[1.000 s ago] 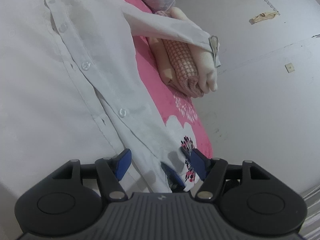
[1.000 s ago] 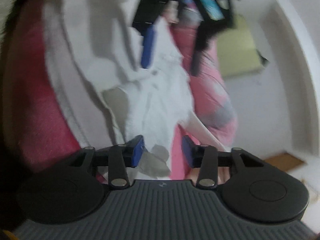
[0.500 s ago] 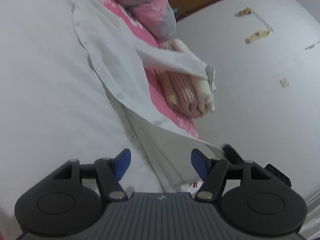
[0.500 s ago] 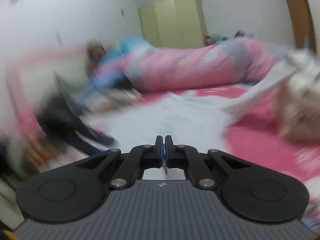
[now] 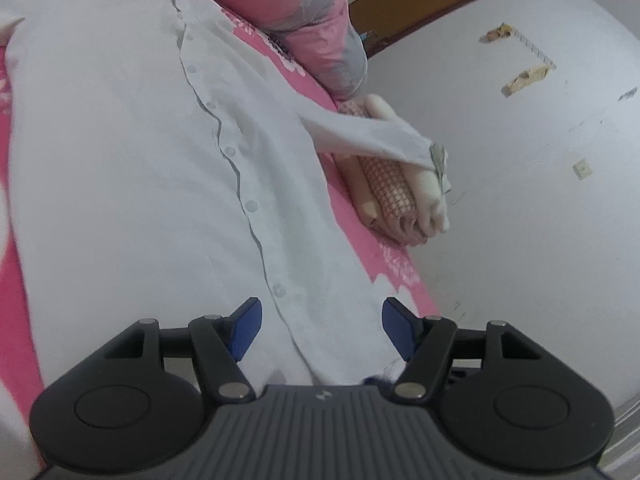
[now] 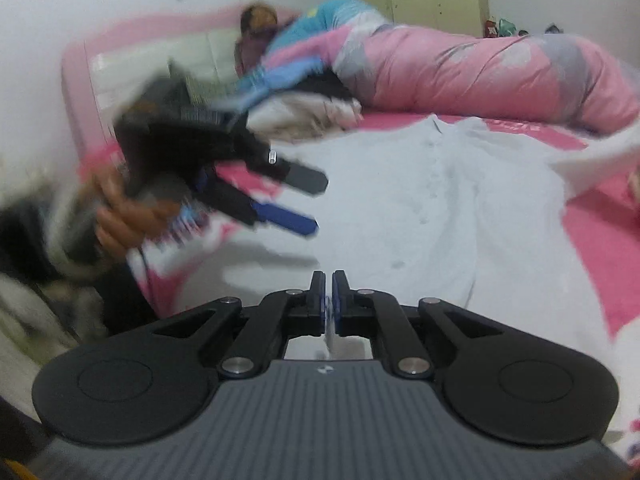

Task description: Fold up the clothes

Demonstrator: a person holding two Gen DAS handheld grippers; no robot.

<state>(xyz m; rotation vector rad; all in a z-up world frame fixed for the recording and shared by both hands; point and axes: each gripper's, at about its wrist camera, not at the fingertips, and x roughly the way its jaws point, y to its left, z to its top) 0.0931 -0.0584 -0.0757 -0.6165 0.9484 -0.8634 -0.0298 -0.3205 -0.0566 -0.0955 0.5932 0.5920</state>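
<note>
Shirt [image 5: 132,184] flat on bed [image 5: 16,320], long way running up frame. Left gripper [image 5: 320,330] wide open, empty, over hem. Right gripper [image 6: 328,300] pinched on hem.

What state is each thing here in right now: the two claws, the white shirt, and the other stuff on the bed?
Left claw: open, above the shirt's lower edge.
Right claw: shut on a bit of white fabric, apparently the shirt hem.
White shirt: spread flat on the bed, buttoned, not yet folded.
Shirt sleeve: stretched sideways, draped over the rolled clothes.
Rolled clothes: rolled up, at the bed's edge.
Pink quilt: bunched along the far side.
</note>
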